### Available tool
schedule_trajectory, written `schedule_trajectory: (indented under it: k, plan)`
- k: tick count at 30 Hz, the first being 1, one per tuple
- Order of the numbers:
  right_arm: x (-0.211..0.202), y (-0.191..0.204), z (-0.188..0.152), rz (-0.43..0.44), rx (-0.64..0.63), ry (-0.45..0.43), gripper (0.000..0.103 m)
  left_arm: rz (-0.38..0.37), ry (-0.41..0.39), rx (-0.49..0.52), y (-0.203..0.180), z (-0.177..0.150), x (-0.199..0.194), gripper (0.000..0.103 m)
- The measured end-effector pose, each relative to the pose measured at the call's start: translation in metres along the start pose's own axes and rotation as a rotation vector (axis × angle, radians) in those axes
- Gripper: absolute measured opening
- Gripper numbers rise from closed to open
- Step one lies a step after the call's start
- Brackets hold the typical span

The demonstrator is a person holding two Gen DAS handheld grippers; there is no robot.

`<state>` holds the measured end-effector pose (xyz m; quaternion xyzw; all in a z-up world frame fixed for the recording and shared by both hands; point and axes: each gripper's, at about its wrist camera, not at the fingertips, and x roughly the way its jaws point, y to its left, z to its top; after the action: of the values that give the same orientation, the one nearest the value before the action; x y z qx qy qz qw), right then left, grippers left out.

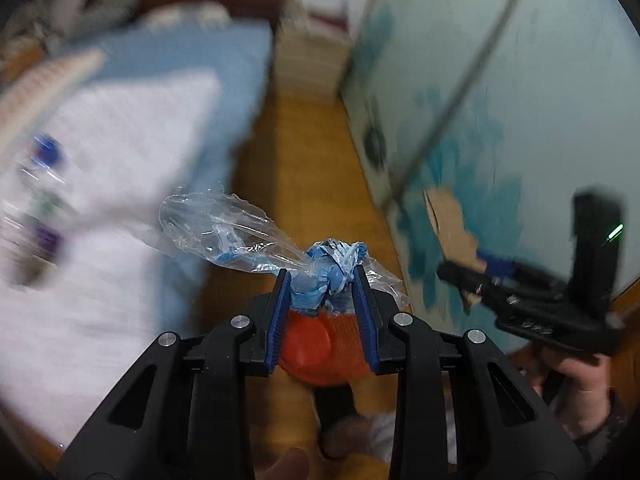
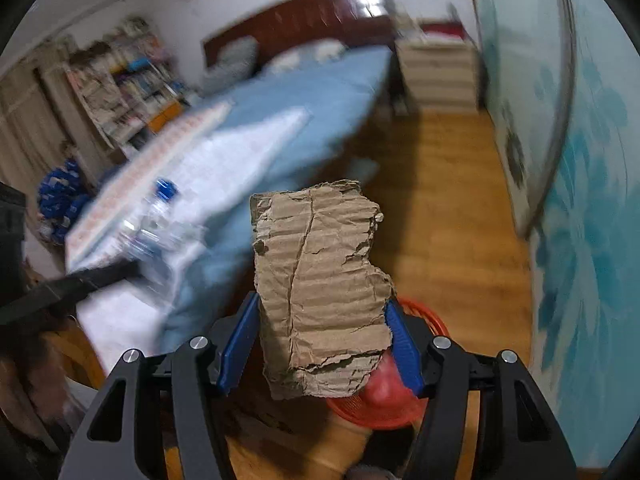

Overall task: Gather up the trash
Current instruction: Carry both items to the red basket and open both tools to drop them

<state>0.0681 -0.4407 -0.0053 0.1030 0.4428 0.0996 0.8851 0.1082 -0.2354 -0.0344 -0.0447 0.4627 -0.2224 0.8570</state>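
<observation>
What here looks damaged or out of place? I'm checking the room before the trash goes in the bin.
The cardboard in the right gripper is torn and cracked. The left gripper pinches a crumpled plastic wrapper. A bottle lies on the bed, blurred. Nothing looks spilled.

Crumpled clear-blue wrapper (image 1: 320,268), torn cardboard (image 2: 320,292) — both above red basket (image 2: 416,312).

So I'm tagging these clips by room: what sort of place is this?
Most likely a bedroom: a bed with blue bedding, a dark wooden headboard and crowded bookshelves over a wooden floor.
</observation>
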Motion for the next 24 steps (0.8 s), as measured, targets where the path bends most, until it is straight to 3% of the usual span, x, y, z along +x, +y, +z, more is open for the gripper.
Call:
schedule_trajectory:
  k: [3,5,7,9,14,18,20,21,23,24]
  plan:
    - [0.054,-0.039,-0.020,-0.013,0.086,0.148,0.061,-0.011,0.207,-0.001,-0.004,-0.028,0.104,0.031]
    - [0.101,-0.070,-0.034,0.011,0.171,0.285,0.060,0.023,0.338,0.004,0.000,-0.052,0.166,0.031]
    - [0.148,-0.093,-0.041,0.058,0.254,0.415,0.060,0.072,0.390,0.023,0.009,-0.069,0.208,0.031]
    - [0.172,-0.107,-0.041,0.016,0.243,0.466,0.060,0.076,0.440,-0.005,0.018,-0.080,0.237,0.031]
    - [0.219,-0.134,-0.038,-0.009,0.299,0.573,0.061,0.040,0.440,0.016,0.007,-0.082,0.257,0.031]
    - [0.231,-0.140,-0.037,-0.018,0.336,0.606,0.065,0.014,0.404,0.052,-0.009,-0.072,0.257,0.031]
    - [0.237,-0.139,-0.032,-0.030,0.345,0.609,0.094,0.003,0.391,0.072,-0.016,-0.073,0.256,0.032]
    - [0.233,-0.139,-0.032,-0.041,0.358,0.611,0.097,-0.002,0.388,0.084,-0.019,-0.074,0.256,0.035]
    - [0.228,-0.151,-0.031,-0.052,0.397,0.588,0.096,-0.012,0.395,0.104,-0.023,-0.078,0.256,0.056]
    - [0.225,-0.155,-0.026,-0.057,0.412,0.576,0.096,-0.019,0.400,0.114,-0.024,-0.082,0.256,0.076]
